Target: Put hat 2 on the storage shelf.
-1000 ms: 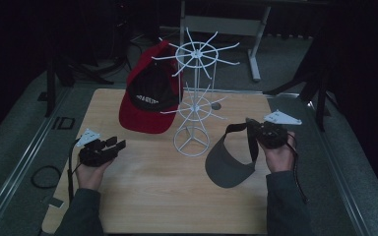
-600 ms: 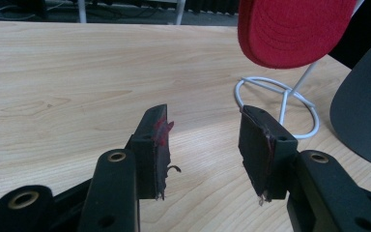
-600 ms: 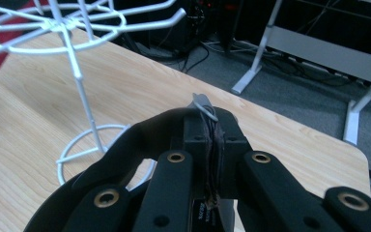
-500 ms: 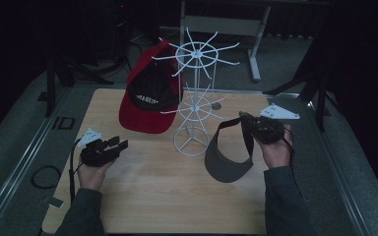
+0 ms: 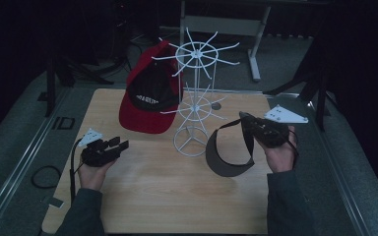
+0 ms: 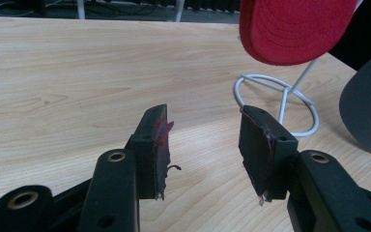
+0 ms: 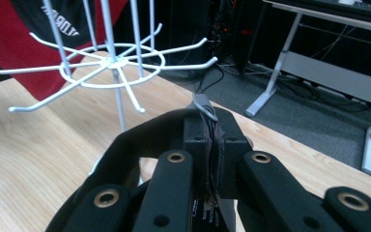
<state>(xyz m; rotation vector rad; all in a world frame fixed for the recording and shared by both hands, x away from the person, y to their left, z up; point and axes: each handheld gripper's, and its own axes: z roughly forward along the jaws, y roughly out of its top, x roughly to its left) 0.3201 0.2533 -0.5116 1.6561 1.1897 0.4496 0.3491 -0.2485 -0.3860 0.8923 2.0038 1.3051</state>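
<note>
Grey and dark, the visor (image 5: 226, 152) hangs from your right tongs (image 5: 248, 129) at the middle right of the high view. Those tongs are pressed together on its thin strap (image 5: 248, 142), and the right gripper view shows the strap (image 7: 212, 159) squeezed tight between the two black jaws. The visor's brim sits low, close to the wooden surface (image 5: 167, 196), just right of the round foot of the white wire rack (image 5: 193, 105). You cannot tell if the brim touches the wood.

A red cap (image 5: 150, 96) hangs on the rack's left side, in the upper middle of the frame. Its red brim (image 6: 294, 29) shows at the top right of the left gripper view.

Your left tongs (image 5: 115, 147) are at the lower left of the high view, low over the surface. Their jaws are spread apart with nothing between them, and bare wood shows in the gap.
</note>
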